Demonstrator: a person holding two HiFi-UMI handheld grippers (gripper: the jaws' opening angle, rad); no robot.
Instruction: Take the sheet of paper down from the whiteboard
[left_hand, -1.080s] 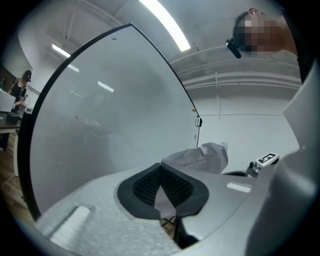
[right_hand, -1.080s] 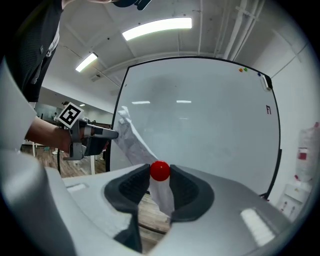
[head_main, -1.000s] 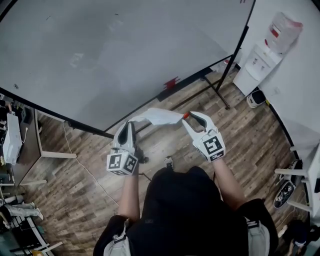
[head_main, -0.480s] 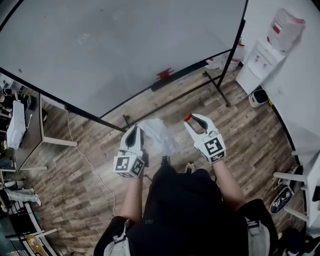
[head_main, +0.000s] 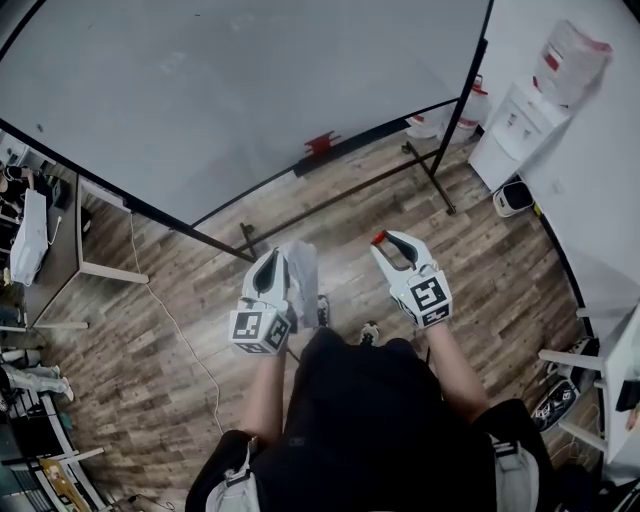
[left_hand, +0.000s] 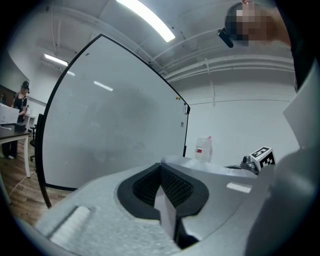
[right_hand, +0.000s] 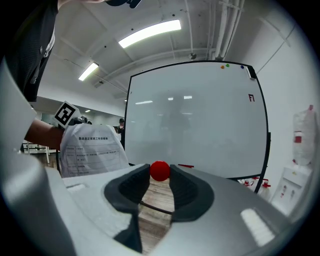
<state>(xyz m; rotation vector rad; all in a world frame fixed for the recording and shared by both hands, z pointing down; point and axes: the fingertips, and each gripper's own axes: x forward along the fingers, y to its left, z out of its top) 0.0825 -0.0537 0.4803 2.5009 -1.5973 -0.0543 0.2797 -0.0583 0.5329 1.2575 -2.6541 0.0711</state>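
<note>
- White paper (head_main: 302, 274) hangs pinched in the closed left tongs (head_main: 271, 260) (off the whiteboard (head_main: 250, 90)).
- Right tongs (head_main: 391, 245) clamp a red magnet (right_hand: 160, 170) at their tips.

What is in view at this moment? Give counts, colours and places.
whiteboard: 1, white with a black frame, on a stand ahead
sheet of paper: 1, white with print, off the board, clamped in the left gripper
red magnet: 1, round, pinched between the jaw tips of the right gripper
red item: 1, on the whiteboard's bottom ledge, too small to identify
water dispenser: 1, white, bottle on top, by the right wall
cable: 1, white, on the wood floor at left
left gripper: 1, white and black, shut on the paper
right gripper: 1, white and black, shut on the magnet
</note>
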